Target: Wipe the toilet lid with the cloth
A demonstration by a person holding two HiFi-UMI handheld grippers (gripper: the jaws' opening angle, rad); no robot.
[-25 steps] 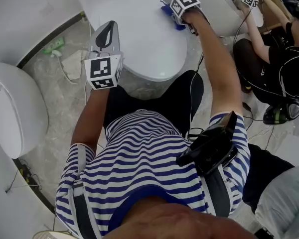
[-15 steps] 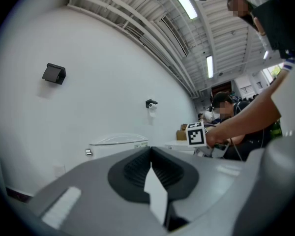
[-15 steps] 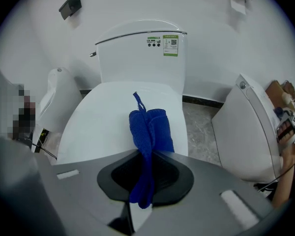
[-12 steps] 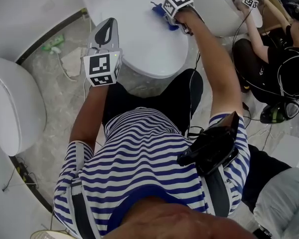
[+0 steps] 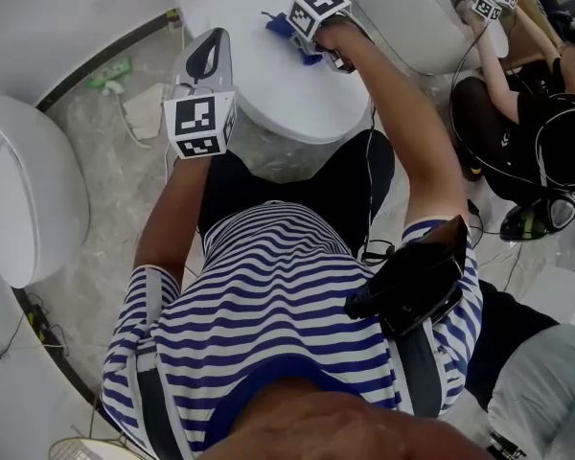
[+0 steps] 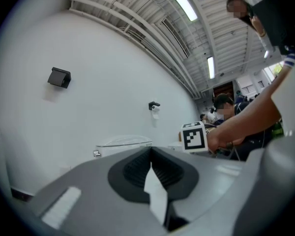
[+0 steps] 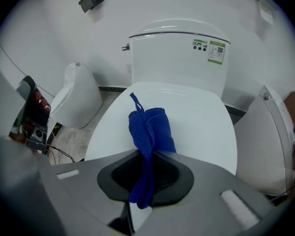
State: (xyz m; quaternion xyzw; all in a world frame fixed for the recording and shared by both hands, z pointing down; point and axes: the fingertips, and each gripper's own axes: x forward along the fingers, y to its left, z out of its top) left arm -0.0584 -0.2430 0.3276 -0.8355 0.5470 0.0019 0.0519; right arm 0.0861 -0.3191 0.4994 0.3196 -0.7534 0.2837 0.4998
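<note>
Clamping down on the blue cloth, the right gripper has its two jaws pinched tight on the bunched fabric. One fold hangs down between the pads, and the rest pokes out ahead of the tips. That cloth rests on the white toilet lid, which lies shut directly beneath and ahead of the jaws. From the head view, the right gripper sits over the far part of the toilet lid, with the cloth just beyond its marker cube.

Past the cloth stands the tank, with green stickers up to the gripper's right and a flush lever up to its left. A second toilet stands off to the right, and a white fixture off to the left.

Over to the left gripper: jaws pressed together, nothing held. It points at a pale wall with a small black box up to its left. The other gripper's marker cube shows ahead to its right. In the head view, the left gripper hangs at the near left edge of the lid, well apart from the cloth. Behind both arms is the person's striped shirt, and another person sits far off to the right.
</note>
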